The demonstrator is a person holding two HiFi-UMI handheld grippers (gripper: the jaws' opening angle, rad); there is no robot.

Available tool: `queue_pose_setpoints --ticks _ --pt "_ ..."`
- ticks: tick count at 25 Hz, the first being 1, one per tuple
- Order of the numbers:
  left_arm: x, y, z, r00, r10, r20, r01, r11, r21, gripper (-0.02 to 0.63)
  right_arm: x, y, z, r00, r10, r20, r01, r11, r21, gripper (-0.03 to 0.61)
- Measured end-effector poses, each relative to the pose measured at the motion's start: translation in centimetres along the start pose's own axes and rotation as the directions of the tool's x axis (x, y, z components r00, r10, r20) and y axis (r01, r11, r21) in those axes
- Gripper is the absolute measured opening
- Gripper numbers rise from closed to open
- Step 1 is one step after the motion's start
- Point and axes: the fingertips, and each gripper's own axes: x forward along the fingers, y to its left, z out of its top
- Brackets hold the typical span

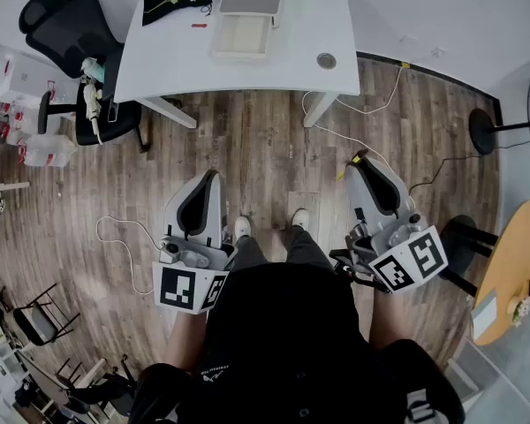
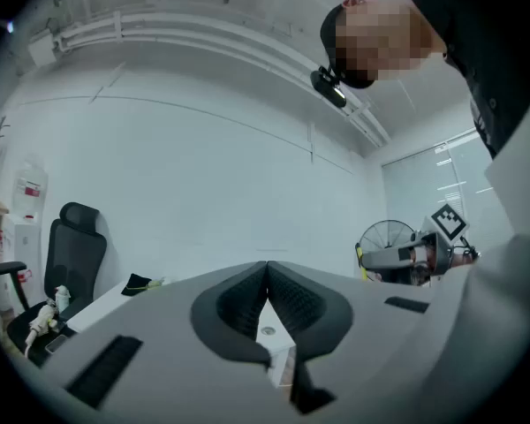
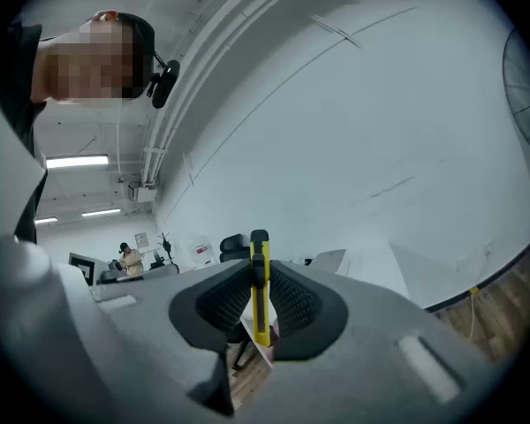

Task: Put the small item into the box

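Slim yellow-and-black plastic utility knife (image 3: 260, 247): likely light, stiff, smooth. Clamped by its flat sides in right gripper (image 3: 261, 276). Left gripper (image 2: 267, 281): clenched, empty

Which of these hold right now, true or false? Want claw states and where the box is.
1. The right claw grips a yellow plastic utility knife. True.
2. The left claw holds a small item. False: its jaws are together with nothing between them.
3. The open pale cardboard box sits on the wooden floor. False: it sits on the white table.
4. Both claws are over the wooden floor, short of the white table. True.
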Motion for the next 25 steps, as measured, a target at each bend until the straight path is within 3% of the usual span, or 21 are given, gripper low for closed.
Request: queue_pose_setpoints --ticks 5,9,16,25 --pt "-4.8 -2.1 0.2 0.991 -0.130 -0.030 0.130 0.992 0.006 0.005 -3.2 6.8 -2.3 0.999 -0.049 -0.011 0.049 0.999 0.013 0.069" --pt "-11.0 -1.0 -0.4 0.980 -0.194 -0.045 0.193 0.981 -0.029 0.005 -3.7 12.6 -5.4 0.995 -0.101 0.003 0.101 0.994 0.037 0.069" --pt "-20.9 3.9 -1.6 0.981 -0.175 -0.078 0.174 0.985 -0.017 0.005 -3.5 22.0 -8.2 0.994 -0.106 0.003 0.106 0.994 -0.029 0.069" --pt "-21.8 3.3 1.4 0.987 -0.163 -0.009 0.163 0.987 -0.004 0.005 -4.0 25.2 -6.8 0.998 -0.053 -0.020 0.051 0.991 -0.122 0.069"
